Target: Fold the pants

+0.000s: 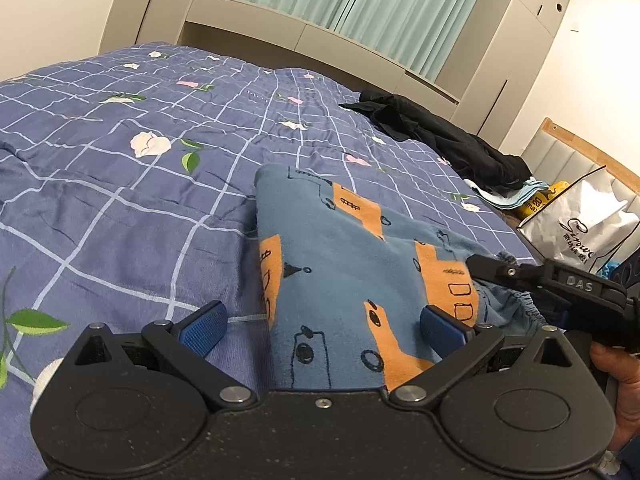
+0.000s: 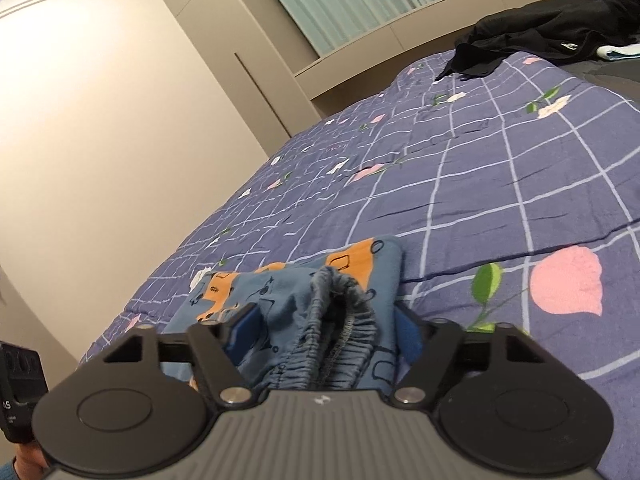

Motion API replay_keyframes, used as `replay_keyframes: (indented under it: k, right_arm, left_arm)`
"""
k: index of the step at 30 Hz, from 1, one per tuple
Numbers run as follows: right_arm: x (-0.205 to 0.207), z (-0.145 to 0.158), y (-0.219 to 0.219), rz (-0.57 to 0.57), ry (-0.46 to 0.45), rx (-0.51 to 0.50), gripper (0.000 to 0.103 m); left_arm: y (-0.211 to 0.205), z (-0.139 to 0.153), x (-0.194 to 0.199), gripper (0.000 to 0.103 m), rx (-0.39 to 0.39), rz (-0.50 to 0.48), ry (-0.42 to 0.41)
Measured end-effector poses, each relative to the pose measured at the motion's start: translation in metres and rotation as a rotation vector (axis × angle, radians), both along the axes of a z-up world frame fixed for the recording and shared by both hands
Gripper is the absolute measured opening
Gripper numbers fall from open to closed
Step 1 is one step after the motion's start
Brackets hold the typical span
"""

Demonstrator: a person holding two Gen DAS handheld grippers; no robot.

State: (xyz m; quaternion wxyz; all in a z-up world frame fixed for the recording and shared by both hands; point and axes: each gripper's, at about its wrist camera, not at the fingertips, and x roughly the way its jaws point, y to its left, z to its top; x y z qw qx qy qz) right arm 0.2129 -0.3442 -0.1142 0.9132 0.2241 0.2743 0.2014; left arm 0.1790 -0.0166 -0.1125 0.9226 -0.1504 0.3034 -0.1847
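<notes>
The blue pants (image 1: 352,276) with orange patches and black drawings lie folded on the purple checked quilt (image 1: 120,184). My left gripper (image 1: 322,326) is open, its blue pads spread wide; the right pad (image 1: 440,326) rests on the pants, the left pad (image 1: 204,326) over the quilt. My right gripper (image 1: 520,276) reaches in from the right at the gathered waistband (image 1: 516,304). In the right wrist view the waistband (image 2: 340,320) bunches between the fingers of my right gripper (image 2: 326,330), which stand open around it without pinching. The pants (image 2: 280,284) extend beyond.
A black garment (image 1: 440,132) lies at the quilt's far right, also in the right wrist view (image 2: 552,40). A white shopping bag (image 1: 580,220) stands beside the bed. A light folded cloth (image 1: 508,196) lies near it. Cabinets and a curtained window stand behind.
</notes>
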Motion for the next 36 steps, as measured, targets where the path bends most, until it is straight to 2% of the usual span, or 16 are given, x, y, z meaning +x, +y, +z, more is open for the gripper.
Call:
replay_keyframes:
  k: [5,11,15,18,23,25,26,28,31,36]
  right_arm:
    - [0.001,-0.002,-0.002,-0.014,0.008,0.003,0.053]
    - [0.002,-0.002,0.001,-0.017,0.011,0.002,0.052]
    - [0.002,-0.003,0.001,-0.014,0.012,0.005,0.053]
    - [0.002,-0.003,0.001,-0.014,0.012,0.006,0.053]
    - [0.002,-0.003,0.001,-0.014,0.011,0.007,0.053]
    - [0.002,-0.003,0.001,-0.013,0.011,0.007,0.053]
    - [0.002,-0.003,0.001,-0.013,0.011,0.007,0.053]
    - [0.002,-0.003,0.001,-0.013,0.011,0.007,0.053]
    - [0.002,-0.003,0.000,-0.013,0.010,0.010,0.052]
    - [0.002,-0.003,0.002,-0.012,0.006,0.006,0.042]
  left_arm:
    - [0.000,0.000,0.000,0.102,-0.001,0.000,0.000]
    - [0.000,0.005,-0.002,0.102,0.003,0.004,0.003]
    - [0.007,0.009,-0.001,0.102,-0.035,0.024,0.033]
    - [0.015,0.014,0.001,0.102,-0.092,0.047,0.062]
    - [0.026,0.016,0.005,0.086,-0.142,0.059,0.096]
    - [0.028,0.015,0.006,0.071,-0.150,0.053,0.114]
    - [0.029,0.015,0.007,0.067,-0.158,0.054,0.127]
    - [0.030,0.013,0.008,0.050,-0.183,0.047,0.149]
    - [0.030,0.012,0.008,0.045,-0.204,0.046,0.171]
    - [0.023,0.018,0.009,0.038,-0.163,0.070,0.187]
